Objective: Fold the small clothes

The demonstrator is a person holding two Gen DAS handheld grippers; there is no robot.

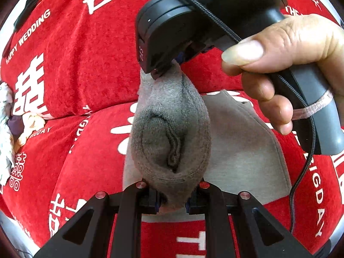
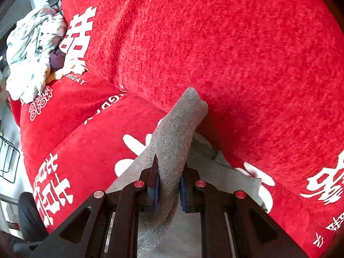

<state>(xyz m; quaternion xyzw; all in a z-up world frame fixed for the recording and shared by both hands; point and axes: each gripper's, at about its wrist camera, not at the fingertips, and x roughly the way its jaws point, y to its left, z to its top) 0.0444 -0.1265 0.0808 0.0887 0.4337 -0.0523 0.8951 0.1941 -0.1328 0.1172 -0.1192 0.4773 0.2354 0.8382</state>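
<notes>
The left gripper [image 1: 172,195] and the right gripper [image 1: 166,69], up at 12 o'clock from it, both pinch the gray sock [image 1: 172,133] tight above the red sofa [image 1: 86,64], and a hard pull could yank it free.

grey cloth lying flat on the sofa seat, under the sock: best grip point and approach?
Take the grey cloth at its free right-hand edge, coming in low from the right. It lies flat on the red sofa cover, and only that side seems clear of the hanging sock.
</notes>
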